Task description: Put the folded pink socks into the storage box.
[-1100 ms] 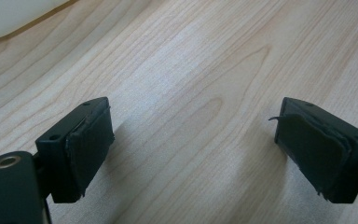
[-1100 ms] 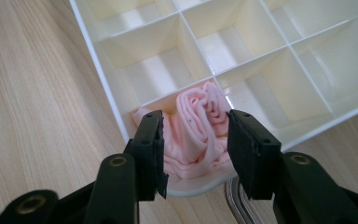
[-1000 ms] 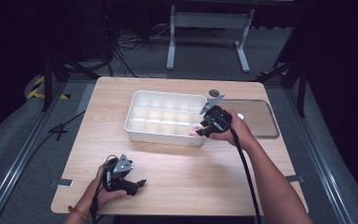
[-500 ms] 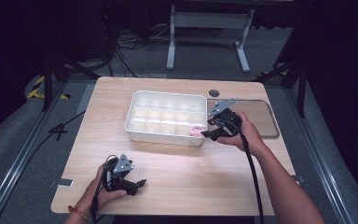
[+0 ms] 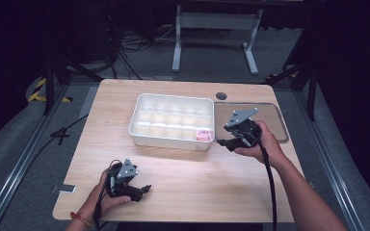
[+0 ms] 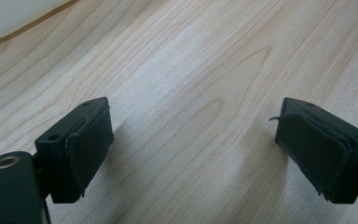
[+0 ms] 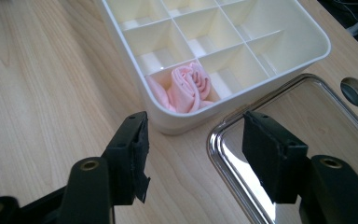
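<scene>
Pink cloth [image 7: 186, 88] now lies in the tray [image 7: 279, 28]; right gripper [image 7: 193, 158] has withdrawn, opening.

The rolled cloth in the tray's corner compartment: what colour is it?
Pink rolled cloth; right gripper view.

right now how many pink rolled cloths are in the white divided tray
1. The pink rolled cloth sits in the near corner compartment of the white plastic divided tray, the corner nearest the right tool. The other compartments that can be seen look empty.

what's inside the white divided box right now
A rolled pink cloth sits in one corner compartment of the box, the corner nearest the right gripper. The other visible compartments look empty; the cloth hides its compartment's floor.
</scene>
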